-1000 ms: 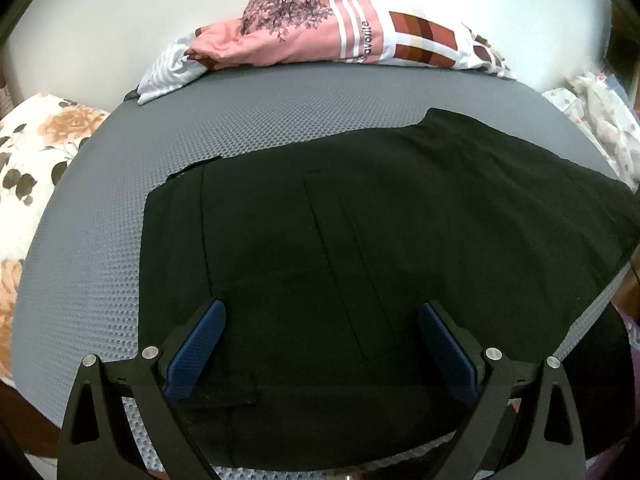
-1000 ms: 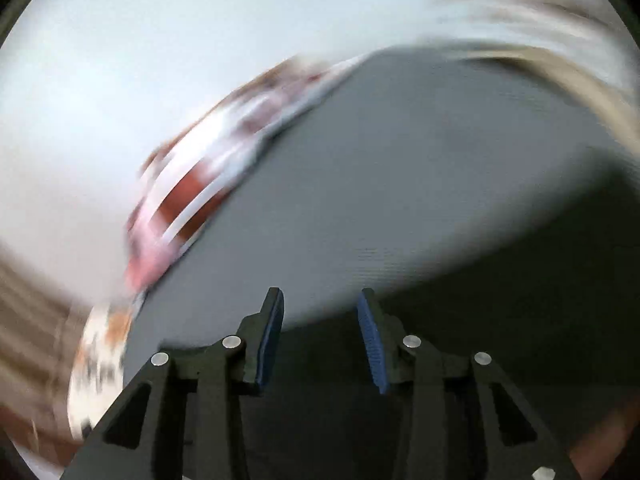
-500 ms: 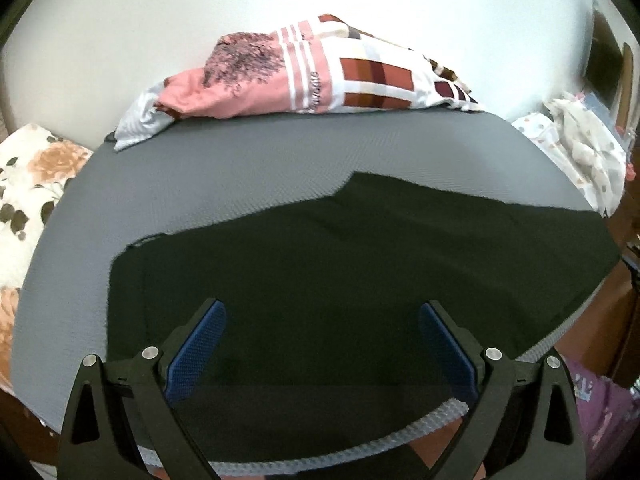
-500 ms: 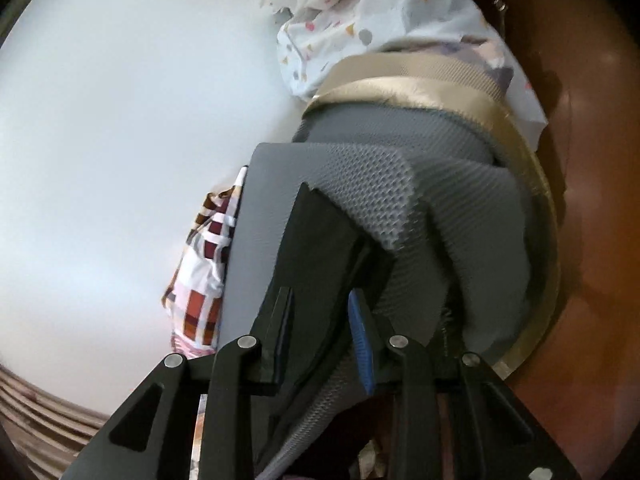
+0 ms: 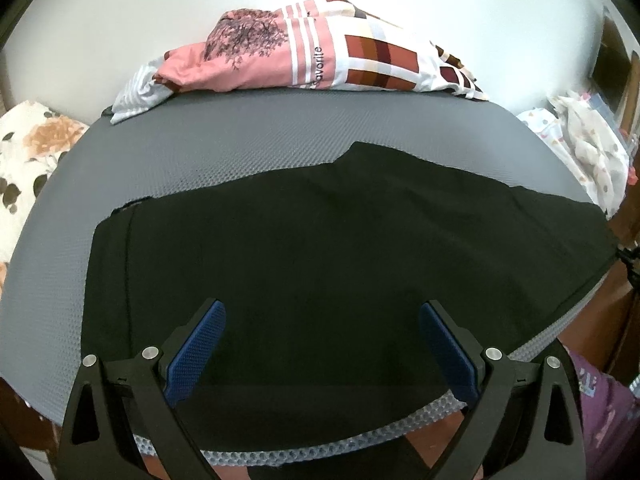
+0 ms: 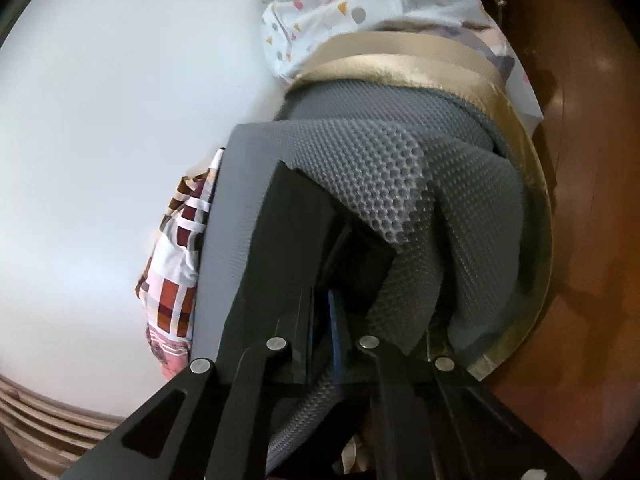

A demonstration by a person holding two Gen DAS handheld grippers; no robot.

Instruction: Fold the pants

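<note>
Pants (image 5: 340,248): black, spread flat on the grey mat (image 5: 224,140) over the bed.
Left gripper (image 5: 320,344): spread wide above the near edge, holding nothing.
Right gripper (image 6: 322,320): closing on the pants' end.
Risk: it may pinch mat mesh too, dragging the mat.

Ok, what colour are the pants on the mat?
Plain black pants, with no visible pattern, spread on the grey textured mat. Clearest in the left wrist view.

Bare grey mat (image 5: 248,148) beyond pants (image 5: 320,248), pillow (image 5: 312,60) blocking far edge
</note>
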